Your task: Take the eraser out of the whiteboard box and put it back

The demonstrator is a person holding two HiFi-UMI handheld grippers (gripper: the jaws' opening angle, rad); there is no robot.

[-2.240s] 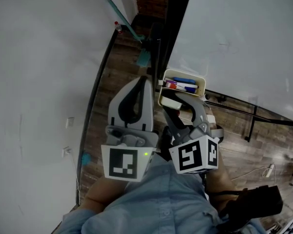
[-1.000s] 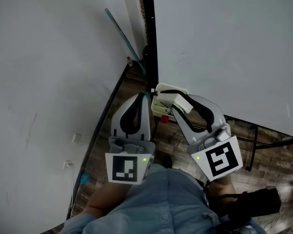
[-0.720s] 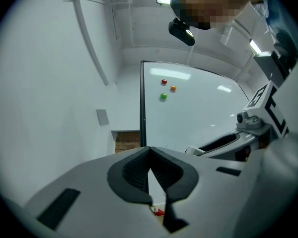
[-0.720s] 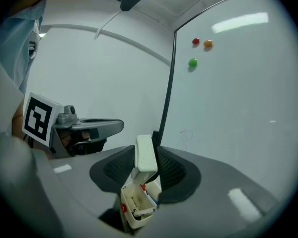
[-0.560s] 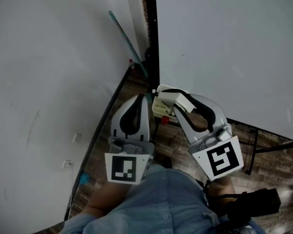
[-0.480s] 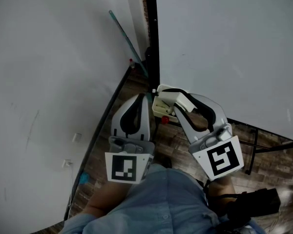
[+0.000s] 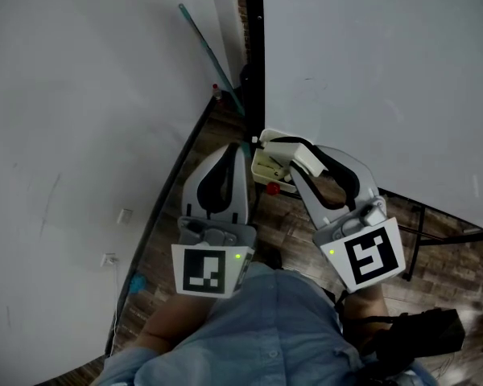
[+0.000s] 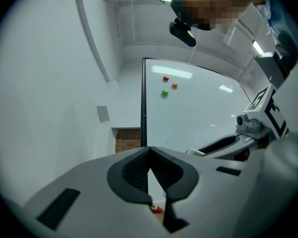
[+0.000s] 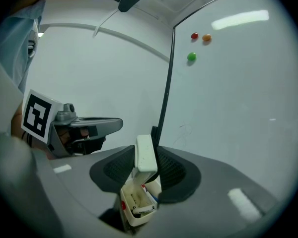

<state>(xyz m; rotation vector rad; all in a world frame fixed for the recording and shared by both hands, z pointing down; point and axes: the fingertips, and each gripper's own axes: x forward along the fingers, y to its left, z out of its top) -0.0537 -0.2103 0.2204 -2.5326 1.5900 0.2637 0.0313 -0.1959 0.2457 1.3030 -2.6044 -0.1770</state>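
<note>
The right gripper has its jaws clamped on the eraser directly above the whiteboard box, while the left gripper, jaws clenched and empty, sits beside that box.

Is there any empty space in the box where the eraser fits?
The whiteboard box looks bare by its left wall in the right gripper view, beside the markers. Its right side and front are crowded. The eraser, in the right gripper, hangs above it.
</note>
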